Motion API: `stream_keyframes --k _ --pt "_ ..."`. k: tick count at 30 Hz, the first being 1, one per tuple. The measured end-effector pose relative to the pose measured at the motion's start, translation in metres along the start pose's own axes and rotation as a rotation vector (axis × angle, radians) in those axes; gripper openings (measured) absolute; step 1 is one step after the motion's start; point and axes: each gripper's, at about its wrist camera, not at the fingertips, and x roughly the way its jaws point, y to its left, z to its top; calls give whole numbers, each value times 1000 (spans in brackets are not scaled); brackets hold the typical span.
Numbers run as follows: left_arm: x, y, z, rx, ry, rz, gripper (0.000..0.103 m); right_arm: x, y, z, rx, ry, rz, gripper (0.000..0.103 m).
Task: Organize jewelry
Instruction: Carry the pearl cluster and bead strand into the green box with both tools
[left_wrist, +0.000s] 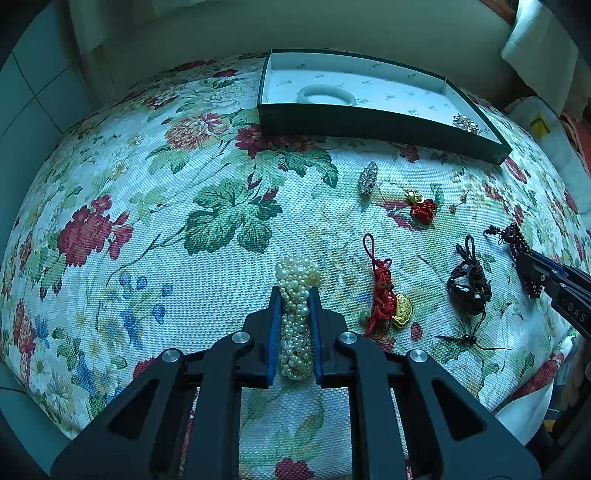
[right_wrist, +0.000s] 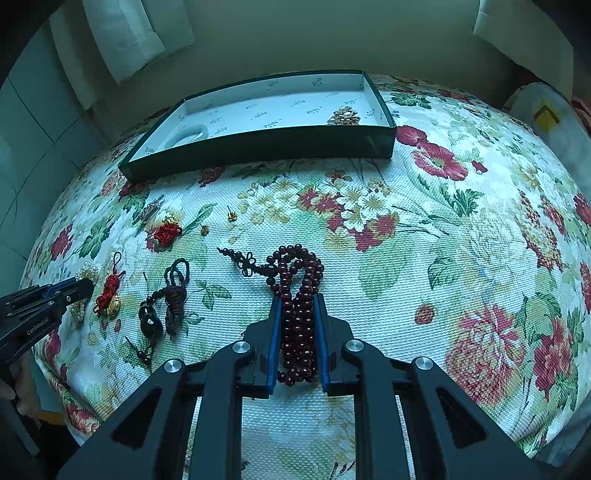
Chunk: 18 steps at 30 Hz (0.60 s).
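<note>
My left gripper (left_wrist: 294, 291) is shut on a bundle of white pearl strands (left_wrist: 295, 317) low over the floral tablecloth. My right gripper (right_wrist: 297, 299) is shut on a dark red bead necklace (right_wrist: 298, 295), whose tassel end lies on the cloth. A dark green tray (left_wrist: 369, 123) (right_wrist: 266, 146) at the back holds a white bangle (left_wrist: 327, 95) and a sparkly brooch (left_wrist: 466, 123) (right_wrist: 343, 116). Loose on the cloth lie a silver brooch (left_wrist: 368, 177), a red knot charm (left_wrist: 423, 208), a red cord with gold pendant (left_wrist: 388, 299) and a black cord pendant (left_wrist: 469, 284).
Small gold earrings (right_wrist: 232, 215) lie near the red knot charm (right_wrist: 167, 230). The round table's edge curves close on both sides. A white cushion (right_wrist: 125, 33) and a wall stand behind the tray. The right gripper shows at the left wrist view's right edge (left_wrist: 524, 260).
</note>
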Motion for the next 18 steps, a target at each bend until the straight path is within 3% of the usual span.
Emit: stream_keyframes --k 18 --pt "-25 -3 25 30 -82 -32 13 -24 2 20 -17 -59 15 17"
